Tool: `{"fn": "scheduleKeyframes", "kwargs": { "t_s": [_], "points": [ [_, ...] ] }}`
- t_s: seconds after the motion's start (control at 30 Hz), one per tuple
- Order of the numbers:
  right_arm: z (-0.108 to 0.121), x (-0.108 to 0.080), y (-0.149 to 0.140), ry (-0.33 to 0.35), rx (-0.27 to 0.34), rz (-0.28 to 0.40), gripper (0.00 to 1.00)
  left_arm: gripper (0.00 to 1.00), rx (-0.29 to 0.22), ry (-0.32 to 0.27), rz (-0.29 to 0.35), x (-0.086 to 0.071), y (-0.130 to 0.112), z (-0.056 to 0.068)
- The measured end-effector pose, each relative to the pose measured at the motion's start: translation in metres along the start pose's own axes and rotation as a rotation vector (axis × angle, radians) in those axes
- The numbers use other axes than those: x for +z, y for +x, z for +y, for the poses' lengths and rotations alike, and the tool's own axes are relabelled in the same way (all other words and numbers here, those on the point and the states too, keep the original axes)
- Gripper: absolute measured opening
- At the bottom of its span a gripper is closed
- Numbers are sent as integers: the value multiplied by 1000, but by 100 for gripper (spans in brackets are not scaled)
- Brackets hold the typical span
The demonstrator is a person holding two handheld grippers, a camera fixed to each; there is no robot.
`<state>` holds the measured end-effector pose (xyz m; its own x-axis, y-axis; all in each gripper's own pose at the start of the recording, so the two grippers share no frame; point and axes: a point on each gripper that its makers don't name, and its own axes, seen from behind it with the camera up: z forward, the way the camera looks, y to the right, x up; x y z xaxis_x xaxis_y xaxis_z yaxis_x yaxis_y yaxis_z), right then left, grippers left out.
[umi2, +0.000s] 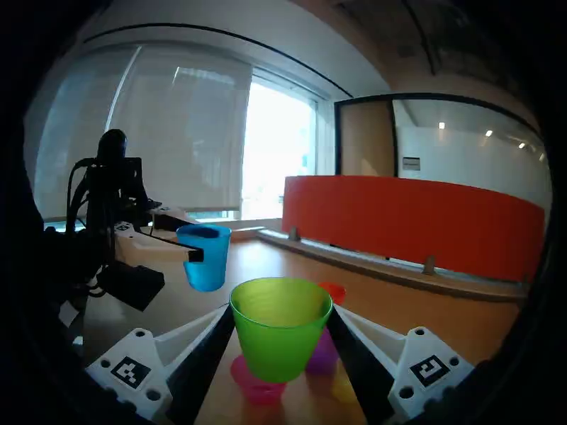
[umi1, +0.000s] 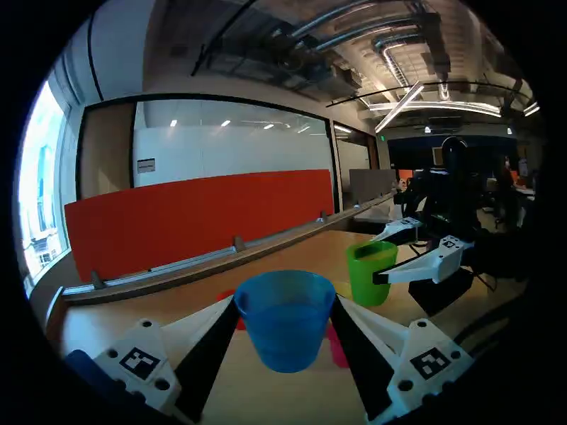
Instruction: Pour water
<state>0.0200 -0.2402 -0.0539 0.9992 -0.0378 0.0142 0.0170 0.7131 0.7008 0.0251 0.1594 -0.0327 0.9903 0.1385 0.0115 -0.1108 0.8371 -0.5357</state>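
Observation:
In the left gripper view, a blue plastic cup (umi1: 285, 320) stands upright between the white fingers of my left gripper (umi1: 285, 326), which is shut on it above the wooden table (umi1: 298, 255). Farther right, a green cup (umi1: 370, 271) is held by my right gripper (umi1: 383, 265). In the right gripper view, the green cup (umi2: 281, 326) is upright with my right gripper (umi2: 281, 333) shut on it. The blue cup (umi2: 205, 256) hangs at the left in the left gripper (umi2: 188, 251). I cannot tell whether either cup holds water.
Several small coloured cups, pink (umi2: 256, 386), purple (umi2: 323, 354) and red (umi2: 332, 290), sit on the table below the green cup. An orange partition (umi1: 198, 212) with a rail runs along the table's far edge. Office desks stand at the back right.

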Motion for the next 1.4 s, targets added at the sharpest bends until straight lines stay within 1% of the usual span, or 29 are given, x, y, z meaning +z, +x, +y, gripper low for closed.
{"fn": "scheduleKeyframes", "kwargs": {
  "t_s": [0.27,0.47,0.57,0.77,0.97,1.2,1.4],
  "points": [
    [-9,1,-8,30,20,-16,92,87,65,3,-14,5,3,1],
    [-13,1,-9,45,23,-20,92,87,130,9,-25,9,7,1],
    [-16,1,-10,53,23,-22,92,87,151,11,-35,11,7,2],
    [-20,1,-13,67,17,-32,92,87,183,11,-39,15,10,5],
    [-25,3,-17,87,11,-44,92,87,239,10,-47,17,11,9],
    [-31,6,-20,113,4,-60,92,87,305,-2,-45,20,15,18],
    [-36,8,-23,131,-3,-73,92,87,356,-7,-45,21,19,21]
  ]
}}
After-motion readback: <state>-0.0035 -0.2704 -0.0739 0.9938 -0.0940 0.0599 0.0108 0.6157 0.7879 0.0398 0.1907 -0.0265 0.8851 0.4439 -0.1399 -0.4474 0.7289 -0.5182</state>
